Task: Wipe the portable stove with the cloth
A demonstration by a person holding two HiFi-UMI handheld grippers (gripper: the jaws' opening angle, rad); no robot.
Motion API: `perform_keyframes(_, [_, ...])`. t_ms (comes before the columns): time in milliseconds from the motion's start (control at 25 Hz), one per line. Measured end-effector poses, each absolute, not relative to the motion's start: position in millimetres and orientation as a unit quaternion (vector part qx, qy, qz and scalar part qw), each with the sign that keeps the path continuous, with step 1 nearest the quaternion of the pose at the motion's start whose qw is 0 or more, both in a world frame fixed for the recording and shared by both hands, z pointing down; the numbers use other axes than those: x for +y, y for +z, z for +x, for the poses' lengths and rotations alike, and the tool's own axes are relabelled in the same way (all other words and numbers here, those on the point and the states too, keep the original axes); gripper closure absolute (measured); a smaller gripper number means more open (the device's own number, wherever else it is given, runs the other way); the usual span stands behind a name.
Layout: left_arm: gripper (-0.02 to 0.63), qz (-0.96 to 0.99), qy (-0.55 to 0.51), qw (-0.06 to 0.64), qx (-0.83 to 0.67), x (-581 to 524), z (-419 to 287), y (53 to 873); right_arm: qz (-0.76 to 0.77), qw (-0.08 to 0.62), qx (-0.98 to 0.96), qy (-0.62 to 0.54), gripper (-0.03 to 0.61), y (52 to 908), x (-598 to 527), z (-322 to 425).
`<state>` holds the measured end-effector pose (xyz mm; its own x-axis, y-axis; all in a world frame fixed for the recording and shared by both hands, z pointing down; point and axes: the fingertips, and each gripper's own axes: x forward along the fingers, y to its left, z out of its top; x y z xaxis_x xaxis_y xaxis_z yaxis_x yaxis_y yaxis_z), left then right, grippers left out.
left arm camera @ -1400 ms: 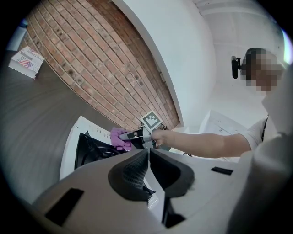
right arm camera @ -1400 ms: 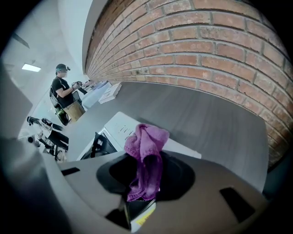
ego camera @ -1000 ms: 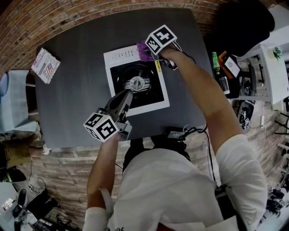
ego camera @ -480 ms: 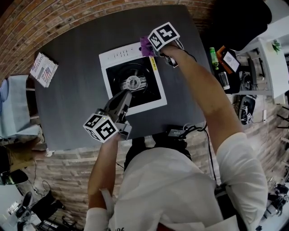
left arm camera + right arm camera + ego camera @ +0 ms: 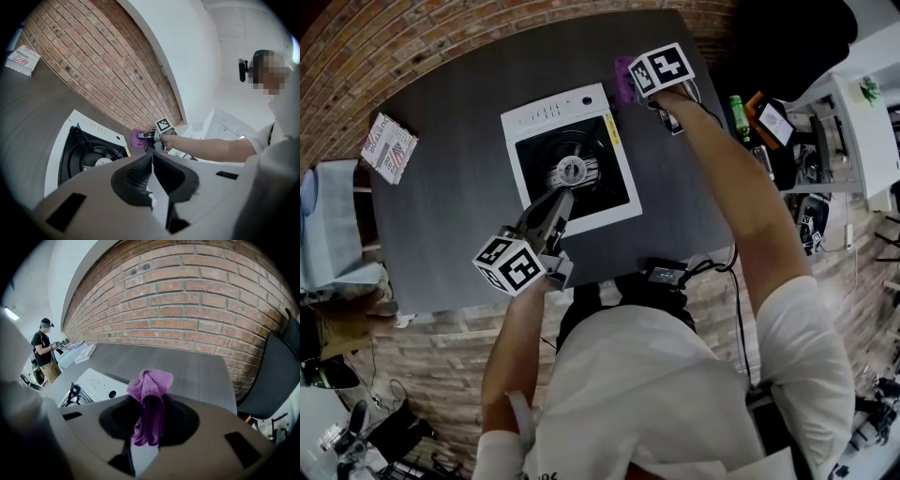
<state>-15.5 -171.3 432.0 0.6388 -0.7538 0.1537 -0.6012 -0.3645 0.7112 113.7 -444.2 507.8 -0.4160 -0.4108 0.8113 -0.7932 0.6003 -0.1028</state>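
Print on the portable stove (image 5: 572, 164) is too small to read.

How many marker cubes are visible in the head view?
2. One cube sits on the left tongs, near the table's front edge; the other on the right tongs, past the stove's far right corner. None looks hidden.

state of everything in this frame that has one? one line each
Right gripper: shut on the cloth.
Left gripper: shut, empty, over the stove's near edge.
Cloth: bunched, off the stove, just past its far right corner.
Stove: flat on the table, burner bare.
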Motion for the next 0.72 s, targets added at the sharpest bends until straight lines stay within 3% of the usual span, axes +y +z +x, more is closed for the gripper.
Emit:
perform_keyframes(440, [0.595,0.819,-0.096,0.387,-0.413,-164.2,7.8,431.7,0.350,0.333,-0.831,0.278,0.463,503.4,-425.3,98.0])
perform_keyframes(720, [0.595,0.810,-0.094,0.387,-0.430,-156.0,21.7,434.4,0.338,0.241,-0.835,0.362,0.462,495.4,-435.7,86.3])
